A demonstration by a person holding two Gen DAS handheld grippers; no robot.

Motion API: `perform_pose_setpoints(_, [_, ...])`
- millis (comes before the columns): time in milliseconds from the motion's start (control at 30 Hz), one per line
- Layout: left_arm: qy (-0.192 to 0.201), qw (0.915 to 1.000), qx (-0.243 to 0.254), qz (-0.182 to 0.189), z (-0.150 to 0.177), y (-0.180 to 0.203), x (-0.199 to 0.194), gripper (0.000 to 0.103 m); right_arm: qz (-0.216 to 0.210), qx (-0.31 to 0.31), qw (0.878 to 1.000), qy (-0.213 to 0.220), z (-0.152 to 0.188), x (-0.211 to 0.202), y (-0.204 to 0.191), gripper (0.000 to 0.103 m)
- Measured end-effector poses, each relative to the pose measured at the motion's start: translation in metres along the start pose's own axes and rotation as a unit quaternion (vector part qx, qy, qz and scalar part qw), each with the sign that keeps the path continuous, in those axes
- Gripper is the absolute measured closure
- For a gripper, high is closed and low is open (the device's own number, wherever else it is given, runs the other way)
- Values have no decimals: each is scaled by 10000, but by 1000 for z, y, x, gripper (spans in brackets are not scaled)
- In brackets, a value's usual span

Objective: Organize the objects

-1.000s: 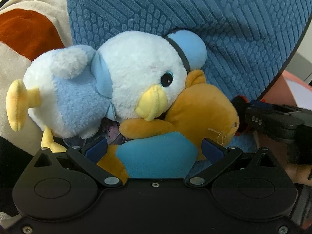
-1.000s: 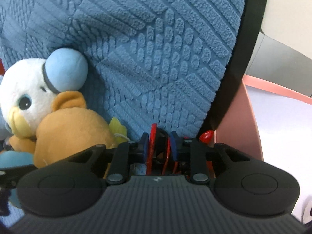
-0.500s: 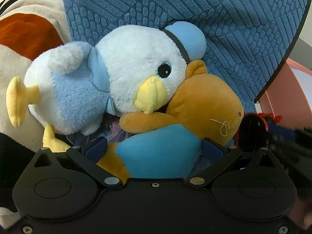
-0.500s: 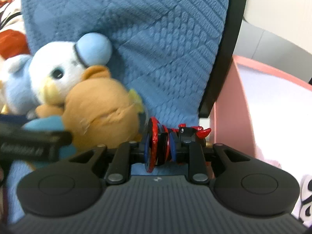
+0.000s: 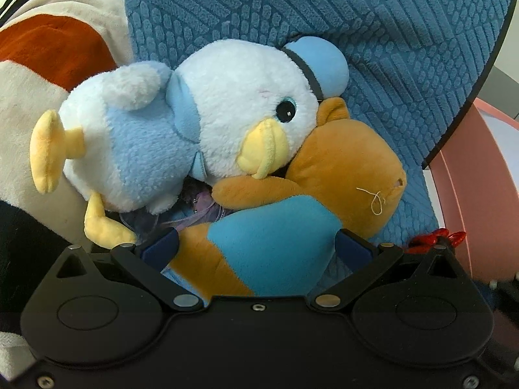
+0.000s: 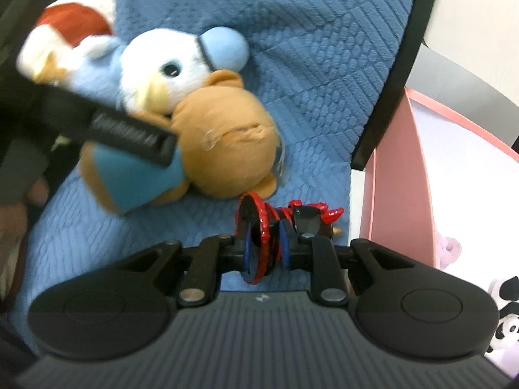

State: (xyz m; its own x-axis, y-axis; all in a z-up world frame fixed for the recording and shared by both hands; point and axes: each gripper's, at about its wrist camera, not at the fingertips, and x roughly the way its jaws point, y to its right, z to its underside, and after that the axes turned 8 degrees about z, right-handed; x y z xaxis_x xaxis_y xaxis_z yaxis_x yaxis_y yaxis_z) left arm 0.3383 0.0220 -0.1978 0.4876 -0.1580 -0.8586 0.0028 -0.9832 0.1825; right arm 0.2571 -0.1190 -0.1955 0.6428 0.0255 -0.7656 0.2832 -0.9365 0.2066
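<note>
Here, the right gripper [image 6: 264,248] is clamping a red toy [image 6: 259,227] just left of the pink bin [image 6: 399,175]; the left gripper [image 5: 256,248] is gripping the orange plush [image 5: 275,236].

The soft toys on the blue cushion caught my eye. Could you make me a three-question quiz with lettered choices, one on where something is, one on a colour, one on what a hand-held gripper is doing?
1. Where does the white duck plush lie?
A. Inside the pink box
B. Against the orange bear plush, on the blue cushion
C. On the floor

2. What colour is the orange bear plush's shirt?
A. Blue
B. Green
C. Purple

3. What is the right hand-held gripper doing?
A. Standing wide open
B. Clamped on a red and black toy
C. Gripping the duck

Answers:
1 B, the duck's head rests on the bear, with the blue cushion behind.
2 A, a blue patch covers its body.
3 B, the red and black toy sits pinched between the blue pads.
</note>
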Motion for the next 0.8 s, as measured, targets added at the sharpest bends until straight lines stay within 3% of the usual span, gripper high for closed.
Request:
perform_pose_setpoints(367, [28, 9989, 407, -230, 3, 18, 9, 0, -388, -239, 9987, 212, 43, -41, -12, 86])
perform_pose_setpoints(667, [197, 9920, 1066, -655, 10, 41, 16, 0, -877, 744, 9934, 17, 58, -51, 7, 84])
perform_pose_setpoints(800, [265, 9897, 1259, -625, 12, 50, 19, 0, -1007, 1290, 9865, -60, 62, -50, 16, 72])
